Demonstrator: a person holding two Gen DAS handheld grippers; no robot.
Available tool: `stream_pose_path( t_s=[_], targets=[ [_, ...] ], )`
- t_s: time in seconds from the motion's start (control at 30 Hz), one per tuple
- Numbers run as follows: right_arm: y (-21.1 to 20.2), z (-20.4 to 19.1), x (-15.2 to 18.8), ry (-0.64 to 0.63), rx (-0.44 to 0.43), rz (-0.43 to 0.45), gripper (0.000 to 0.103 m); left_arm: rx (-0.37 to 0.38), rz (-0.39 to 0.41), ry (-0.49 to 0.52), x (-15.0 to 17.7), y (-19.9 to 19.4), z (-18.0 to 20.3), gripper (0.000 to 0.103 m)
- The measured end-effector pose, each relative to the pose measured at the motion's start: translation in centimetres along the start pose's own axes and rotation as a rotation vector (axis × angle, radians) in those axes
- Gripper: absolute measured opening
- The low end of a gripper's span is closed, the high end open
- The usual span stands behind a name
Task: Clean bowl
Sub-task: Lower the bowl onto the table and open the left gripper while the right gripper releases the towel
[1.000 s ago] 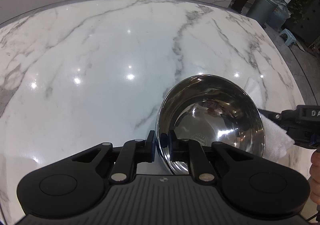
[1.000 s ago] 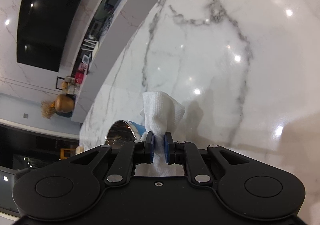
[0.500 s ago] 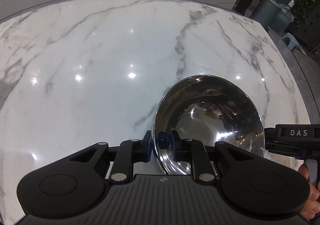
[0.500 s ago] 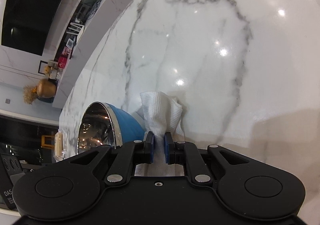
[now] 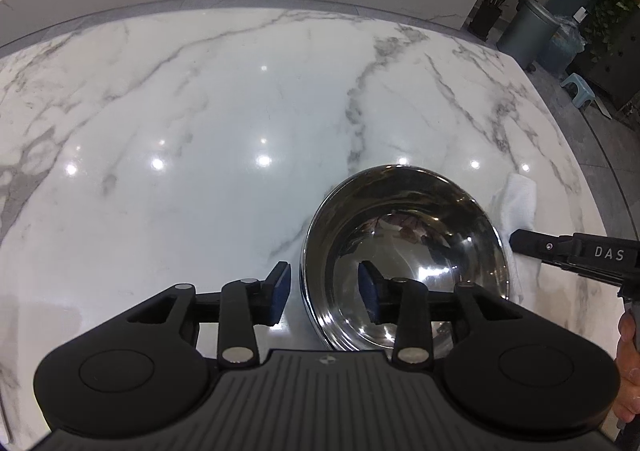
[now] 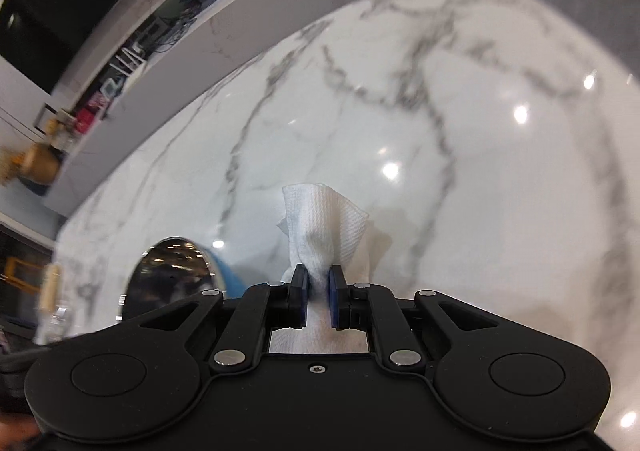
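Bowl (image 5: 404, 251) rim stands between opening left gripper (image 5: 324, 293) pads; right gripper (image 6: 319, 297) pinches cloth (image 6: 324, 223).

The bowl (image 5: 404, 251) sits on the table (image 5: 200, 131), near its right edge; the cloth (image 5: 516, 203) is just right of it.

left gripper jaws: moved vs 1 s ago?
Yes. The left gripper was clamped on the bowl rim; its jaws are opening, pads now clear either side of the near wall, which stays put on the marble table.

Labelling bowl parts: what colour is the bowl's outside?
Blue outside, mirror steel inside. The bowl shows its blue wall best in the right wrist view.
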State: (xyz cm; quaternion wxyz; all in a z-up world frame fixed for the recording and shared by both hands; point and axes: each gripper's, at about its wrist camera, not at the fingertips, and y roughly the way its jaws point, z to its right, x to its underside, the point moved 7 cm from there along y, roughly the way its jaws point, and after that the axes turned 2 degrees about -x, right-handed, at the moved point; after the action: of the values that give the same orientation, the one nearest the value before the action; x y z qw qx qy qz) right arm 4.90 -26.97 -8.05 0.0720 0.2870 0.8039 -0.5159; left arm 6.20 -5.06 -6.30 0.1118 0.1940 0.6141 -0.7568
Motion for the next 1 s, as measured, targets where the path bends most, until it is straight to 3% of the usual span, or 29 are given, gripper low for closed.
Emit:
stream_pose_path(
  t_s=[0.23,0.33,0.47,0.53,0.6,0.67,0.87,1.0],
  targets=[
    [-0.9,-0.9,0.4,-0.225,0.208,0.065,0.01,0.002,0.03,0.007,0.0,-1.6,0.1,0.046],
    [-0.3,-1.0,0.7,-0.241,0.223,0.032,0.01,0.0,0.042,0.006,-0.1,-2.0,0.1,0.05],
    [1.2,-0.8,1.6,-0.22,0.232,-0.032,0.011,0.006,0.077,-0.009,-0.2,-2.6,0.0,0.063],
    [1.6,-0.6,1.9,-0.203,0.23,-0.053,0.017,0.018,0.093,-0.021,-0.3,-2.9,-0.1,0.069],
    [1.7,-0.5,2.1,-0.197,0.237,-0.061,0.033,0.027,0.104,-0.028,-0.3,-3.2,-0.1,0.073],
    [1.8,-0.3,2.3,-0.192,0.244,-0.067,0.037,0.025,0.129,-0.027,-0.3,-3.6,-0.3,0.074],
    [0.2,-0.7,2.1,-0.186,0.262,-0.009,0.037,0.003,0.182,0.006,0.0,-4.6,-0.3,0.077],
    [-2.2,-1.7,1.6,-0.193,0.26,0.072,0.039,0.038,0.203,0.02,0.2,-5.5,0.1,0.078]
  ],
)
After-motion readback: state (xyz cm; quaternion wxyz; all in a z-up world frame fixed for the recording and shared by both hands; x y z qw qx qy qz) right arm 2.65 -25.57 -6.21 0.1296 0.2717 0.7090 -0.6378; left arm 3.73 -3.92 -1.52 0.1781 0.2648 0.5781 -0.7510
